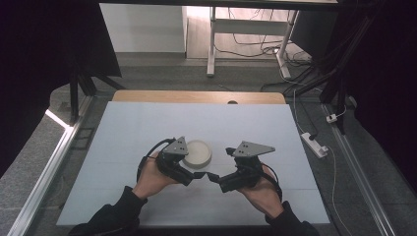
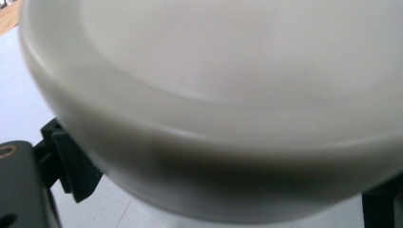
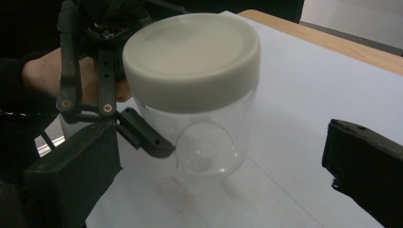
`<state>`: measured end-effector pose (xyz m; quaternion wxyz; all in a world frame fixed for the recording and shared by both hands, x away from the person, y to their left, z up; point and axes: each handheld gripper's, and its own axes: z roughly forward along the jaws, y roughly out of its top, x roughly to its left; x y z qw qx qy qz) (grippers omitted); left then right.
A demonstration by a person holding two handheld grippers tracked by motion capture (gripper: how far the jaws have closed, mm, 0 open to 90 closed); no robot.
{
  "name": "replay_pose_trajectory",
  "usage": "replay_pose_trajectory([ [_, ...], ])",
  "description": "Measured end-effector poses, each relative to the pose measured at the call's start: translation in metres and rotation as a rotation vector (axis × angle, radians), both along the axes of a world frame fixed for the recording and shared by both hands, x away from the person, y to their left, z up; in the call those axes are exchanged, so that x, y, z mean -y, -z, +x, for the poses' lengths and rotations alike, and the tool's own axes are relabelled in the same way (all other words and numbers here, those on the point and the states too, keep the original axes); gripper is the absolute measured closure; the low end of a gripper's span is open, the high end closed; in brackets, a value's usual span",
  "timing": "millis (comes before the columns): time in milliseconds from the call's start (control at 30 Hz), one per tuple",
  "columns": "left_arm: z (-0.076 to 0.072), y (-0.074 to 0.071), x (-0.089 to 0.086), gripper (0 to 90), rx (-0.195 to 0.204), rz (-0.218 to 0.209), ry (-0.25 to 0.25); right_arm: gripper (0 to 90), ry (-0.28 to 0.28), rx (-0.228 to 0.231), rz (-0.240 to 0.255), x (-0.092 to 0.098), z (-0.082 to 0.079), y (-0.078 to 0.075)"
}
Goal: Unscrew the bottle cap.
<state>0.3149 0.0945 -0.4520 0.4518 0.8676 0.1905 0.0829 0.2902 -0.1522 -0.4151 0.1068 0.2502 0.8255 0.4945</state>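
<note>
White sheeting covers the tabletop, where a clear jar with a cream lid stands near the middle, the left claw at its near side and the right claw just beside.

Left gripper view: the lid looms close; the jaws stand apart beneath it.

Right gripper view: the jar stands upright between wide-open jaws, untouched.

1. A cream-white lid is seen on a clear glass jar.
2. The grippers' jaws are black (plates grey).
3. The table is covered in pale blue-white.
</note>
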Motion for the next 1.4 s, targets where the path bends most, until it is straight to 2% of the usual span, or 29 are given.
replay_pose_trajectory([
  [367,-0.001,0.002,0.003,7.3,-0.001,0.013,0.003,0.0,0.006,0.033,0.005,-0.024,0.01,-0.013],
  [833,-0.001,0.004,0.006,7.3,-0.009,0.0,-0.014,0.0,-0.001,0.014,-0.019,-0.055,0.022,-0.005],
  [1033,-0.001,0.004,0.007,7.3,-0.015,-0.004,-0.015,5.5,-0.005,0.002,-0.017,-0.061,0.024,0.0],
  [1200,0.0,0.003,0.006,7.3,-0.017,-0.005,-0.012,7.2,0.0,0.023,-0.009,-0.062,0.022,0.002],
  [1233,0.0,0.003,0.006,7.4,-0.016,-0.001,-0.008,7.3,-0.011,0.032,-0.007,-0.062,0.022,0.002],
  [1400,0.0,0.002,0.005,7.4,-0.021,-0.011,0.017,7.4,-0.055,0.014,0.002,-0.059,0.026,0.001],
])
